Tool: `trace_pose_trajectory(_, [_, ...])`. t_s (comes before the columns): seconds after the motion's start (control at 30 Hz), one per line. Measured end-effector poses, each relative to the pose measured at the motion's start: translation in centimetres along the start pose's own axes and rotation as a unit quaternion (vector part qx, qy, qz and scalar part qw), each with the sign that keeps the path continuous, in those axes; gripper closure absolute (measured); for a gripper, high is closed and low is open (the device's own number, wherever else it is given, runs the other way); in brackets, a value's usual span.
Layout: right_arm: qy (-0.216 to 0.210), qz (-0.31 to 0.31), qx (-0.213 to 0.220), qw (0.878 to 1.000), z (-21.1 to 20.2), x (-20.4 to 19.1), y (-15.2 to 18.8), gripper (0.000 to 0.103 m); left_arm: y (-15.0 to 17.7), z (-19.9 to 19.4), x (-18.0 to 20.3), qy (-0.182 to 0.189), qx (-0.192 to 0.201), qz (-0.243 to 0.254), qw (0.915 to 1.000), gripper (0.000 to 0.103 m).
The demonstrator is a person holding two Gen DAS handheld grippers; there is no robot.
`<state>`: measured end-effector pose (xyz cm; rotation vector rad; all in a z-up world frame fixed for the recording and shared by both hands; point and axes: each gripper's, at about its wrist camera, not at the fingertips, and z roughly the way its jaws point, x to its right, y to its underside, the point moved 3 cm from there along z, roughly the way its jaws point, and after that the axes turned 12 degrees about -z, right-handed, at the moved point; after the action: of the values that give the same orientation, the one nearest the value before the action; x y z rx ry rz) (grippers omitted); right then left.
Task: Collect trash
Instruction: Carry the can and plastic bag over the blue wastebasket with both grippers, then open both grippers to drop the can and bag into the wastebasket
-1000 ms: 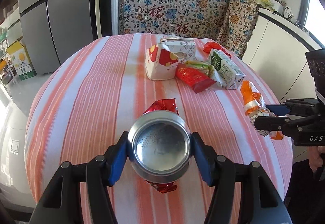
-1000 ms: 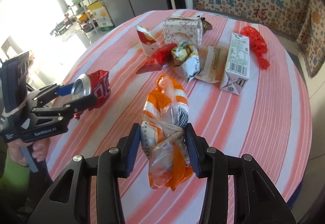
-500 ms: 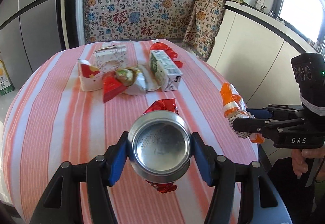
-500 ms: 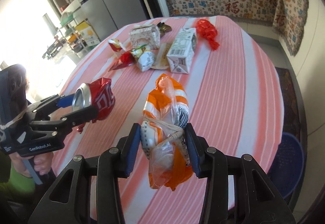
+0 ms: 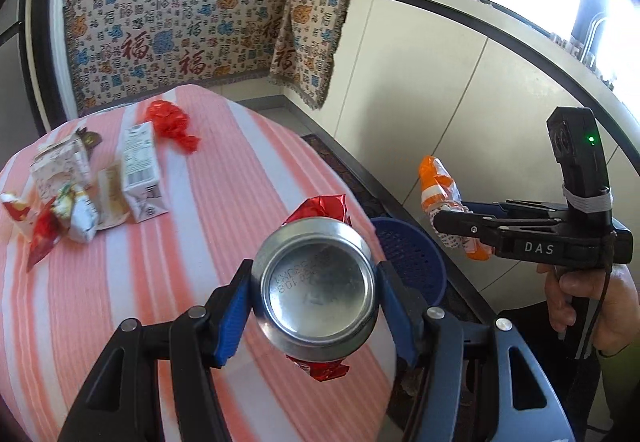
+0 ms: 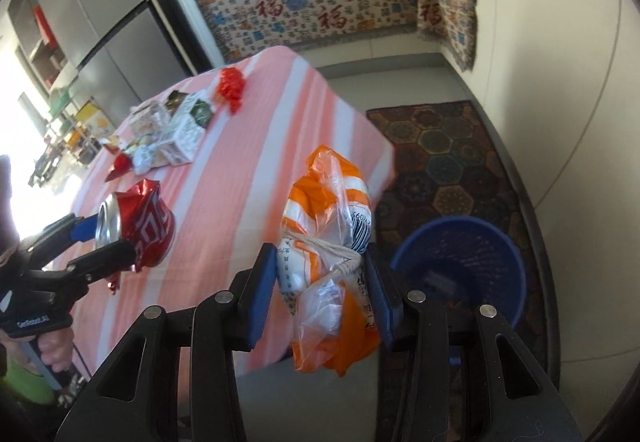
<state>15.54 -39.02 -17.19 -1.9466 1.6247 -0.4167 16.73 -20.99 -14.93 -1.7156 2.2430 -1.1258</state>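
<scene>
left gripper (image 5: pixel 316 294) clamps crushed metal can (image 5: pixel 316 288) (shiny round base), right gripper (image 6: pixel 322 294) pinches crinkly orange plastic bag (image 6: pixel 328 242)

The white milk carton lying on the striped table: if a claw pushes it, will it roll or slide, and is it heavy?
The milk carton lies on a flat side with square edges, so it would probably slide, not roll. It sits among discarded wrappers, so it is likely empty and light. Being thin card, it may dent under a firm squeeze.

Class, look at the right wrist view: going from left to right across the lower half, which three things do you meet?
crushed red can → orange plastic bag → blue bin
</scene>
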Motion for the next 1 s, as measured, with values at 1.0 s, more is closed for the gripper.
trace_pose_trajectory(1.0, [0.035, 0.177, -0.008, 0.983, 3.6, 19.3, 5.2, 0.046, 1.2, 19.7, 12.7, 0.047, -0.095, 0.049, 0.9932, 0.041])
